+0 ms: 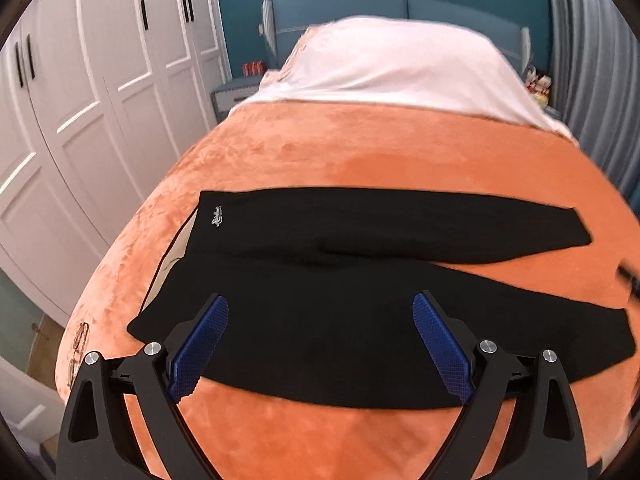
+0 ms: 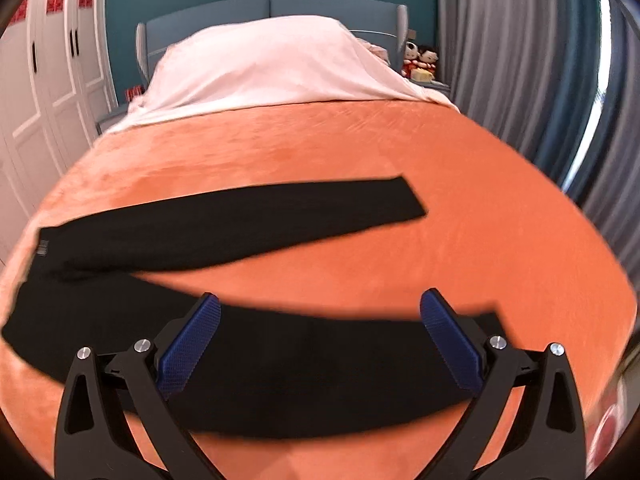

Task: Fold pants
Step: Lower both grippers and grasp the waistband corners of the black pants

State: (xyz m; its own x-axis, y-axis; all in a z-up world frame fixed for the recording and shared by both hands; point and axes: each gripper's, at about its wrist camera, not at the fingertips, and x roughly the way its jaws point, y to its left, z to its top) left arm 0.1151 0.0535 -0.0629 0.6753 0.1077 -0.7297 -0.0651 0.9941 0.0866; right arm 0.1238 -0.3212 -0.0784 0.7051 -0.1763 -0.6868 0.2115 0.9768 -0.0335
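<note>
Black pants point(image 1: 360, 280) lie flat across an orange blanket point(image 1: 320, 152), waistband to the left with a small white logo point(image 1: 217, 216), both legs stretching right and spread apart. My left gripper point(image 1: 320, 304) hovers open above the hip part of the near leg, blue pads point(image 1: 200, 344) wide apart, nothing between them. In the right wrist view the same pants point(image 2: 280, 368) show both legs; my right gripper point(image 2: 320, 300) hangs open above the near leg close to its cuff point(image 2: 490, 320). The far leg's cuff point(image 2: 408, 196) lies farther back.
White wardrobe doors point(image 1: 92, 92) line the left side of the bed. A white cover point(image 1: 400, 68) and blue headboard point(image 1: 360, 8) are at the far end, grey curtains point(image 2: 520, 60) on the right. Dolls point(image 2: 420, 60) sit on a nightstand.
</note>
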